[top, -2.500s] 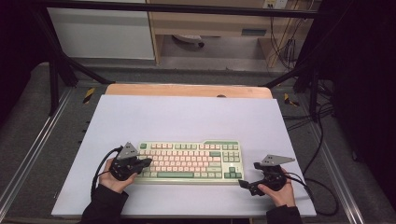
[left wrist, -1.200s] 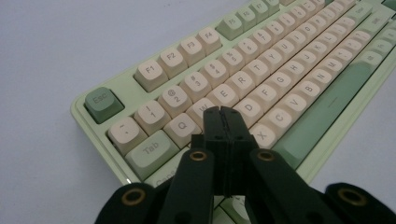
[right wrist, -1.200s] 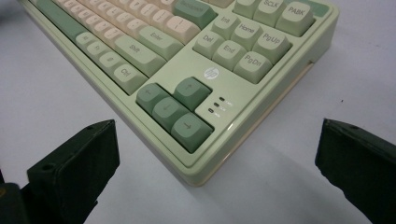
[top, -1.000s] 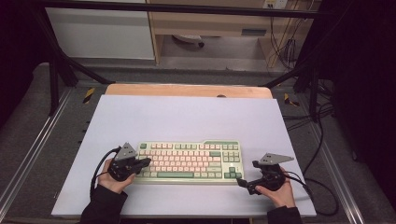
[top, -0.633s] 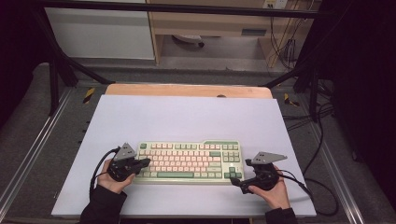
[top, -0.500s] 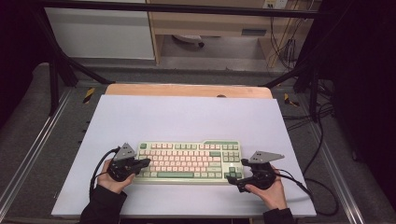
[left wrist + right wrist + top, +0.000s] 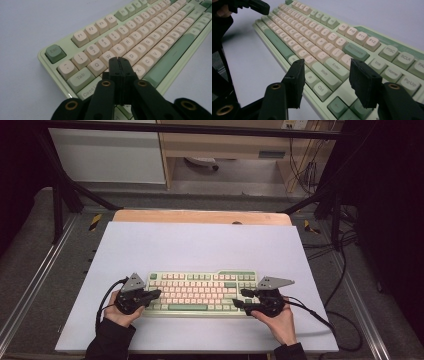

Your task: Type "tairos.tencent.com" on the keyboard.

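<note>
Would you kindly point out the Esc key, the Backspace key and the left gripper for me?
Esc key (image 7: 55, 53), left gripper view, on its green top face.
Backspace key (image 7: 355, 51), right gripper view, on its green top.
Left gripper (image 7: 119, 60), left gripper view, at the closed jaw tips.

You have a pale green keyboard (image 7: 202, 293) with cream keys and darker green modifier keys lying flat on the white worktop (image 7: 200, 245), near its front edge, long side running left to right between your hands.
</note>
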`<state>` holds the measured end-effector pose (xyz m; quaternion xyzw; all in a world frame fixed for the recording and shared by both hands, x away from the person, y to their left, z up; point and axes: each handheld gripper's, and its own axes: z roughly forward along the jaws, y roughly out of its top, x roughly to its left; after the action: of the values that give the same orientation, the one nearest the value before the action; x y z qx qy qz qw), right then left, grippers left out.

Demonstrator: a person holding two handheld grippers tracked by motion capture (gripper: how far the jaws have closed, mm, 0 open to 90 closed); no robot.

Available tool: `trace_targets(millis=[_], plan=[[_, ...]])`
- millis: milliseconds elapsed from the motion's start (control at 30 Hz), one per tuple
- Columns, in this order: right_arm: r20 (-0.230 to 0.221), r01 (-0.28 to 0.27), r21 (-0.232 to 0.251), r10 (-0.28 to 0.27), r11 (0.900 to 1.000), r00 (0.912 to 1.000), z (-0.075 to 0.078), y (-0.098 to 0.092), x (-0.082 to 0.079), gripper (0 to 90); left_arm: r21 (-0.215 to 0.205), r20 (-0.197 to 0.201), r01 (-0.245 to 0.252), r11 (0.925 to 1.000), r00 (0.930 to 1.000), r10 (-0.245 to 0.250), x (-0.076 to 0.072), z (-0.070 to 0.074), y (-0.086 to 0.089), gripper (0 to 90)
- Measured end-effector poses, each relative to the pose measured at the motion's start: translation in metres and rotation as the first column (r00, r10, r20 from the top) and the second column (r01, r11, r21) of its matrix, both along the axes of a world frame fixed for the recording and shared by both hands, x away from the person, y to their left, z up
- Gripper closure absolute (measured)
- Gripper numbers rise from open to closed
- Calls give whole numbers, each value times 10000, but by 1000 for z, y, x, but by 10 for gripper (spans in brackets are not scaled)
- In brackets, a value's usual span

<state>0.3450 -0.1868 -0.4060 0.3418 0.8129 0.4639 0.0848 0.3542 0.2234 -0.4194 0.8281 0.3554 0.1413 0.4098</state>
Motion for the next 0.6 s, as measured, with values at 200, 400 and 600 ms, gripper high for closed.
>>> trace_targets(millis=[200,400,600], plan=[[-57,-223,-57,223,9997,9997,2,15,3,577,-14,-1,-10,10000,10000,10,0,0,1,898],[-102,-322,-267,320,9991,9994,1,33,8,660,-19,5,-6,10000,10000,6,0,0,1,898],[-114,-314,-311,310,9990,9995,-2,47,14,731,-14,22,37,10000,10000,-37,0,1,0,898]])
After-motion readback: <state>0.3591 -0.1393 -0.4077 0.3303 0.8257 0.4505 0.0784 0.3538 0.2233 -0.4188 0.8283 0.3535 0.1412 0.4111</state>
